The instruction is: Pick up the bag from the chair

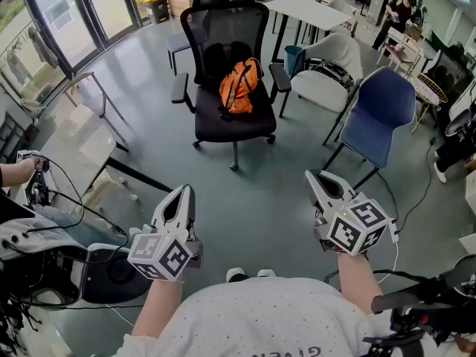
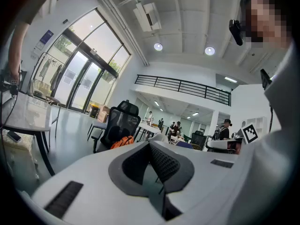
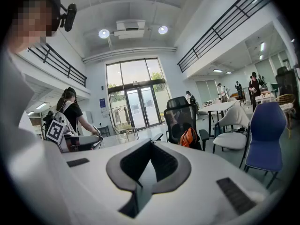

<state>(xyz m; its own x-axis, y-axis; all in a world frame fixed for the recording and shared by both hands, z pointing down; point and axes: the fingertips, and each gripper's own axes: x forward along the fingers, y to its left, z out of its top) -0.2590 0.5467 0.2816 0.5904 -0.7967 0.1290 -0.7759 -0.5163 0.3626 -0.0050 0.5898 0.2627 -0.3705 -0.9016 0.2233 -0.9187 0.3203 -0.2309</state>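
**A:** Where is the bag sitting right now?

**B:** I'm seeing the orange bag (image 1: 239, 86) resting on the seat of the black office chair (image 1: 223, 28). It's leaning upright against the mesh backrest, and the chair is standing on the grey floor (image 1: 149, 88), well ahead of me.

**A:** And what are the tools doing?

**B:** I'm holding both of them low in front of me, well apart from the chair and from each other. The left tool (image 1: 181, 192) is pointing roughly level toward the chair. Its jaws are pressing together at the tips, with nothing sitting between them. The right tool (image 1: 312, 177) is pointing the same way, its jaws are closed tight too, and it's carrying nothing.

**A:** Is the bag showing up in the gripper views?

**B:** Yes. In the left gripper view it's peeking just over the tool's body, to the left of the tips. In the right gripper view it's showing to the right of the tips, on the chair's seat.

**A:** Is anything crowding the chair?

**B:** A white chair (image 1: 325, 88) is standing near its right side, and a blue chair (image 1: 383, 110) is standing beyond that, closer to my right tool. Neither one is touching the black chair.
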